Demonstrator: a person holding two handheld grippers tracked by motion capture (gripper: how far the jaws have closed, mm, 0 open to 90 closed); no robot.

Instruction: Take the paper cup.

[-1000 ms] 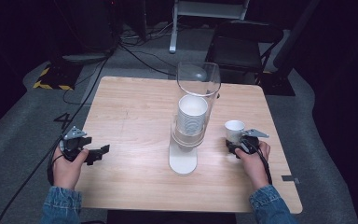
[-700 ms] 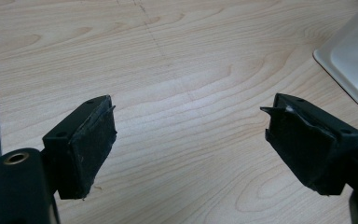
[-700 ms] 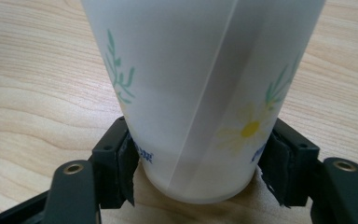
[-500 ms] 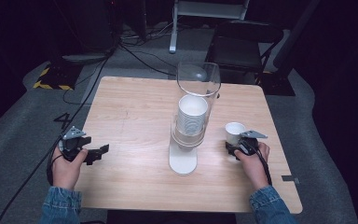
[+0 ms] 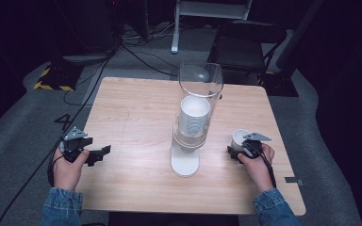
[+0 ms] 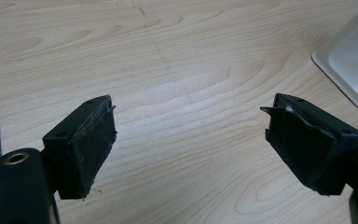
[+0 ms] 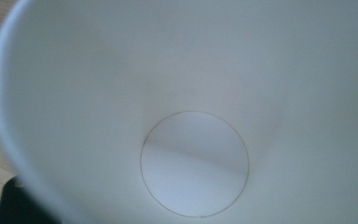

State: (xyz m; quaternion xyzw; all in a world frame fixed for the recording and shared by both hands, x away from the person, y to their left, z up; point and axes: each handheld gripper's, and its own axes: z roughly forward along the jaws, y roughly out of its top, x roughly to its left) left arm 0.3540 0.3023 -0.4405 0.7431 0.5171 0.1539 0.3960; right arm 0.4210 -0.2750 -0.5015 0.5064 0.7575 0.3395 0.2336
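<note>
- Since the earlier frames, the jaws of the right hand-held gripper (image 5: 238, 149) have just been opening around the white paper cup (image 5: 240, 138); both hands are unmoved.
- Whether the cup is still gripped cannot be told.
- It stands on the tabletop (image 5: 136, 108), right of the cup dispenser (image 5: 194, 122).
- Left hand-held gripper (image 6: 191, 140) is held wide apart, empty.

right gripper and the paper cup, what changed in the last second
The right gripper has just been opening its jaws around the single paper cup; the cup sits at the gripper's tip, apparently released. Neither hand shifted. The left gripper stayed open over bare table, and the cup dispenser with its stack stayed put.
</note>
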